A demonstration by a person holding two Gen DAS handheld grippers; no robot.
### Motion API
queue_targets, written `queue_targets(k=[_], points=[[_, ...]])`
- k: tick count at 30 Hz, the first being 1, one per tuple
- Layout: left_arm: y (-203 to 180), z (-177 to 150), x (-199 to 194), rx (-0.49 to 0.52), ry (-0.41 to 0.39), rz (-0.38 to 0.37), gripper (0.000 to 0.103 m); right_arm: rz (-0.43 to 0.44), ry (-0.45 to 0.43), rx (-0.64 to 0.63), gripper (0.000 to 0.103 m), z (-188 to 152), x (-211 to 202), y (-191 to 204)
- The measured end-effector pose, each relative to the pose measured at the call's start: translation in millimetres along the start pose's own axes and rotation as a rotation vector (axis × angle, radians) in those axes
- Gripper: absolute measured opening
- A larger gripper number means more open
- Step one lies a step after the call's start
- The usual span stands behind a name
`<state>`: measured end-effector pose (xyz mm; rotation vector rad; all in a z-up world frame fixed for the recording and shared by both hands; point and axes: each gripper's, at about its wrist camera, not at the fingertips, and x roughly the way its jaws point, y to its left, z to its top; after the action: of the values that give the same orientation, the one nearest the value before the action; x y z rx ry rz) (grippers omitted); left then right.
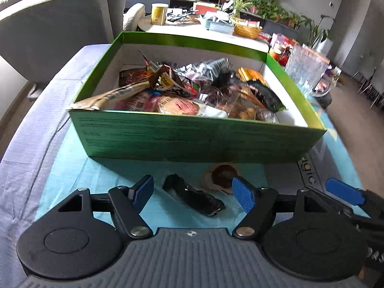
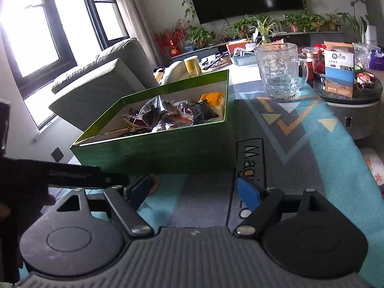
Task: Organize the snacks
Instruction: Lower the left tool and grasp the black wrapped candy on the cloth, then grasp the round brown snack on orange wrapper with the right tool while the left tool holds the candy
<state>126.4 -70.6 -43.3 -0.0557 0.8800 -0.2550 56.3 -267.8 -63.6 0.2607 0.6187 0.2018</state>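
Observation:
A green box (image 1: pixel 192 139) full of snack packets (image 1: pixel 192 91) stands on the mat. In front of it lie a black snack packet (image 1: pixel 194 198) and a round brown pastry in clear wrap (image 1: pixel 222 175). My left gripper (image 1: pixel 194 192) is open, its fingers either side of the black packet, low over the mat. In the right wrist view the green box (image 2: pixel 168 148) sits ahead on the left. My right gripper (image 2: pixel 194 193) is open and empty over the mat; one of its blue fingertips (image 1: pixel 345 193) shows in the left wrist view.
A glass mug (image 2: pixel 279 72) stands on the mat right of the box. A round side table (image 2: pixel 348 96) with a carton and snacks is at the right. A grey sofa (image 2: pixel 96 84) is behind the box. A yellow can (image 1: pixel 159 14) and basket (image 1: pixel 247 30) stand on the far table.

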Motion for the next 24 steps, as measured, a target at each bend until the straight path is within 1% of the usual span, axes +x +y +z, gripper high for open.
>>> queue_targets(k=[3,5,8,11,13,15,18,24], points=[[-7.1,-3.5,8.7,0.022,0.030,0.030,0.070,-0.004,0.006,-0.027,0.038,-4.6,-0.5,0.6],[-9.9,-6.0,9.5,0.055,0.019,0.050,0.070,-0.001,0.013,-0.033,0.038,-7.5,-0.4,-0.7],[-8.1,-7.8,7.4,0.068,0.022,0.060,0.069,0.002,0.017,-0.027,0.038,-9.3,-0.3,-2.8],[-5.0,-9.3,3.7,0.086,0.025,0.063,0.058,0.002,0.018,-0.021,0.038,-10.2,-0.2,-3.3],[-2.7,-11.5,-1.0,0.108,0.034,0.048,0.051,0.002,0.019,-0.020,0.038,-10.7,0.1,-3.0],[1.7,-14.6,-6.3,0.129,0.041,0.023,0.039,0.004,0.022,-0.021,0.038,-11.1,0.6,-2.3],[13.0,-20.3,-15.2,0.142,0.047,-0.005,0.034,0.016,0.023,-0.029,0.038,-10.2,2.3,1.8],[36.9,-28.1,-26.6,0.102,0.040,-0.008,0.031,0.054,0.044,-0.044,0.038,-11.0,16.9,18.7]])
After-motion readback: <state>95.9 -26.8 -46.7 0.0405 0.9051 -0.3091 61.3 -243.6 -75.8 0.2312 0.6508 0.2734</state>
